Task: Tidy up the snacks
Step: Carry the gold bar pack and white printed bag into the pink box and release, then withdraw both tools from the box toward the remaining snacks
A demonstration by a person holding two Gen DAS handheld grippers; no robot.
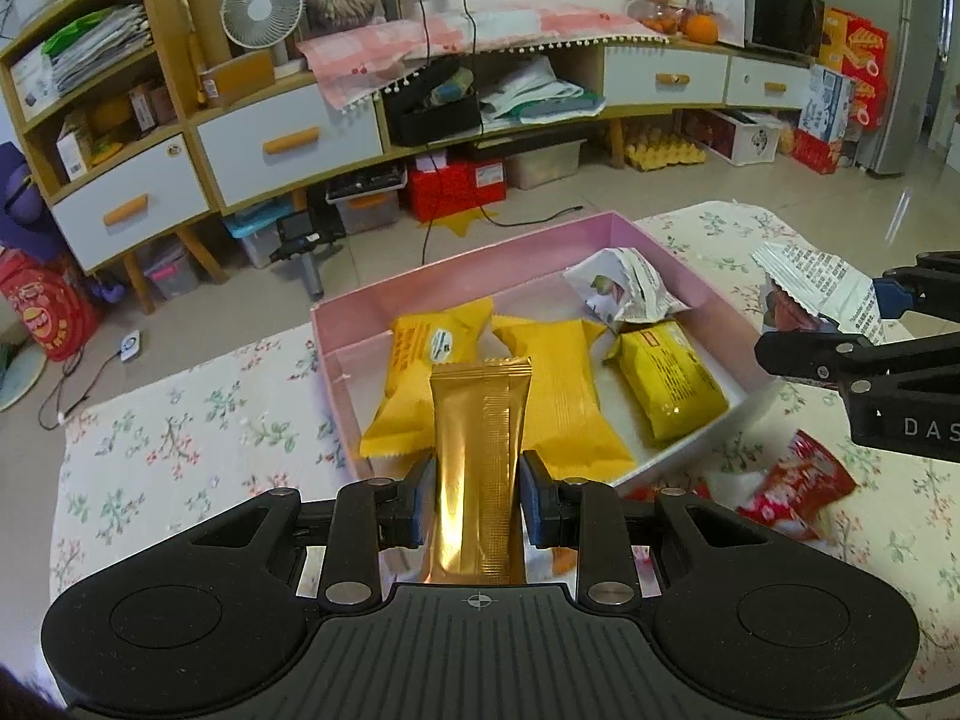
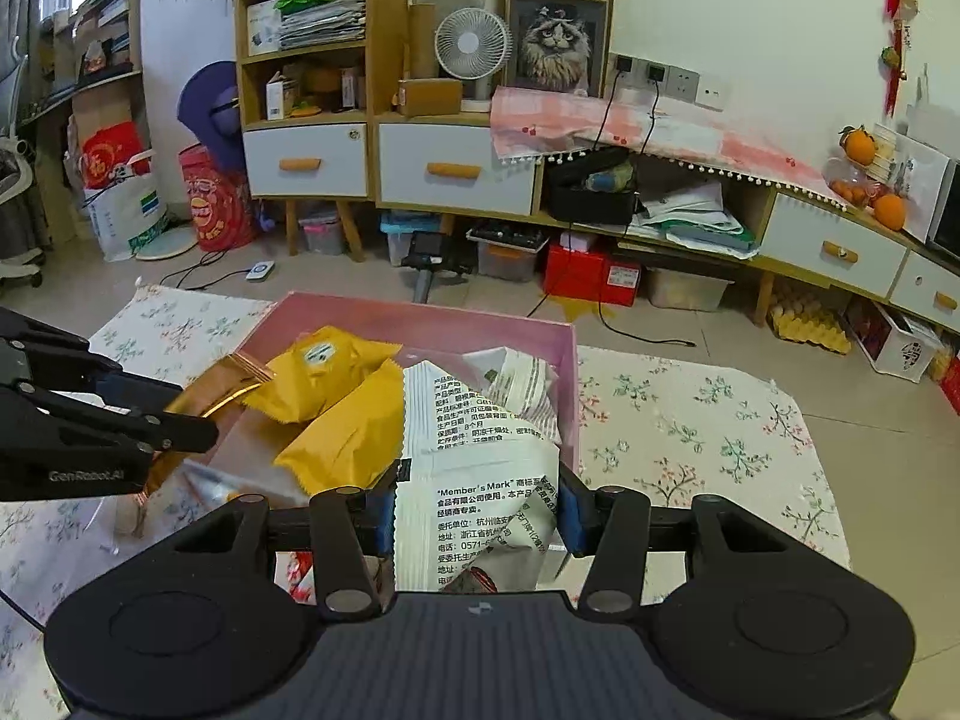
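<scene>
Pinching a glossy gold foil stick pack point(image 1: 478, 468), my left gripper point(image 1: 477, 501) jaws sit narrow. My right gripper point(image 2: 477, 513) jaws clamp a crinkly white printed packet point(image 2: 480, 480), its lower end hidden. Yellow pillow packs point(image 1: 561, 396) fill the pink box point(image 1: 480, 267).

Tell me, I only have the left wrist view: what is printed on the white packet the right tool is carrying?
Observer: The right wrist view shows the white packet face on, pinched in the right tool; it carries black Chinese text and the words Member's Mark.
Operator: Is it over the box yet?
Observer: Its top edge overlaps the pink box in that view, in front of a similar white packet already lying inside.
Operator: And how does my gold stick look from there?
Observer: The gold stick juts from the left tool at the box's left side, its tip near a yellow packet.
</scene>
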